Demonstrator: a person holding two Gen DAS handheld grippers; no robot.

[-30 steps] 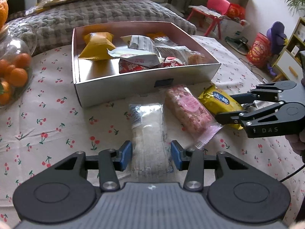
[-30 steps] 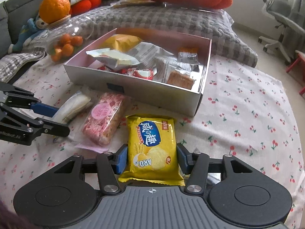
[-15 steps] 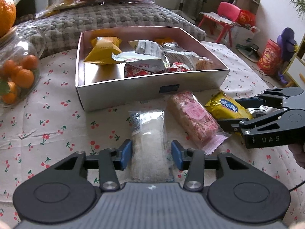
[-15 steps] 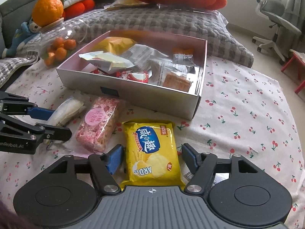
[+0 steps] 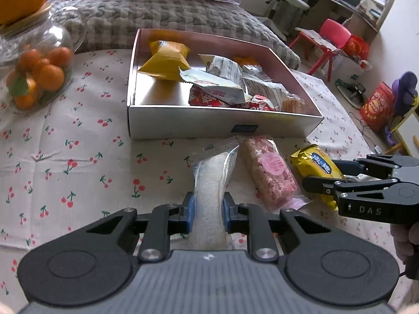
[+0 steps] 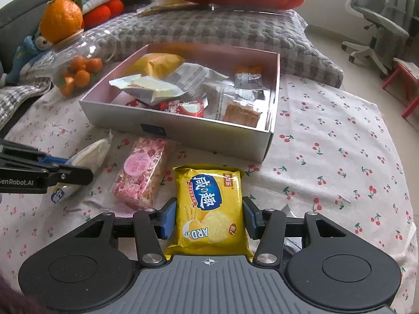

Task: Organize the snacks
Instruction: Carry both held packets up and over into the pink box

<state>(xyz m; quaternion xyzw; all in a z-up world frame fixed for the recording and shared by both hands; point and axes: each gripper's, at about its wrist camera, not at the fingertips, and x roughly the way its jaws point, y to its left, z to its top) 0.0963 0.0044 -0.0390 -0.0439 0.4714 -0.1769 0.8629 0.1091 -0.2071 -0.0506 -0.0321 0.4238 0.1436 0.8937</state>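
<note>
**Both grippers close in on snack packets in front of the box**

The left gripper [image 5: 208, 216] is clamped on the near end of a clear packet of white rice cake [image 5: 209, 180], its blue pads squeezing the wrapper narrow. The packet lies lengthwise on the cherry-print cloth [image 5: 65, 157], its far end just short of the silver snack box [image 5: 222, 124].

The right gripper [image 6: 208, 218] straddles a yellow cracker packet [image 6: 209, 204], which lies flat on the cloth near the box's front right corner. Its jaws have just been closing; the pads sit at the packet's two edges, the left one touching, the right one just beside it, so a firm grip cannot be told.

Between the two packets lies a pink nougat bar [image 6: 142, 172], close to both and untouched. The box [image 6: 183, 133] holds a loose heap of wrapped snacks. A glass jar of small oranges [image 5: 36, 70] stands to the far left of the box.
</note>
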